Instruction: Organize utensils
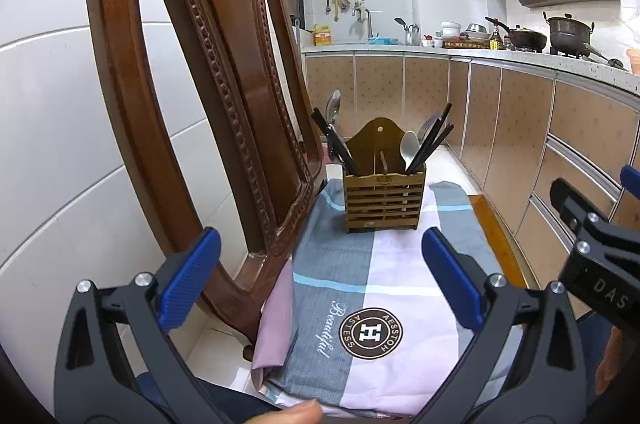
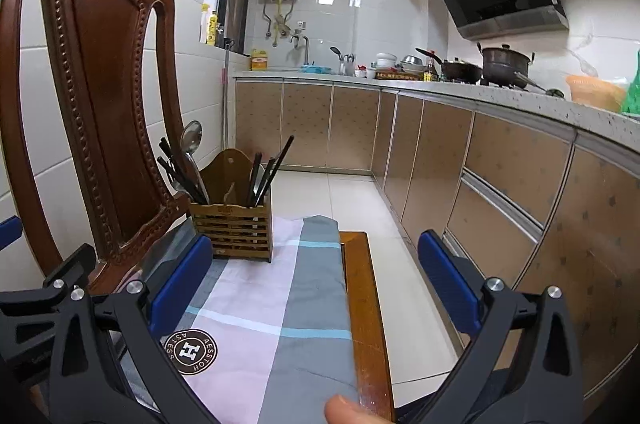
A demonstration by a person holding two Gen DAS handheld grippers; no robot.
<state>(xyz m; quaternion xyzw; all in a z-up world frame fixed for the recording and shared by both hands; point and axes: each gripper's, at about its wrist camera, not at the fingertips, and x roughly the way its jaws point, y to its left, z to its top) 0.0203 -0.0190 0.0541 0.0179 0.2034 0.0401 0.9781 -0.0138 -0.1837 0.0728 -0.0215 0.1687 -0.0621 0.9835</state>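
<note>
A slatted wooden utensil holder stands at the far end of a checked cloth; it also shows in the right wrist view. It holds black chopsticks, a metal spoon, a white spoon and more chopsticks on its right side. My left gripper is open and empty, well short of the holder. My right gripper is open and empty, above the cloth's right part. Its body shows at the right edge of the left wrist view.
A carved wooden chair back rises at the left, close to the holder. The cloth covers a wooden seat whose bare edge shows on the right. Kitchen cabinets and a worktop with pots run along the right.
</note>
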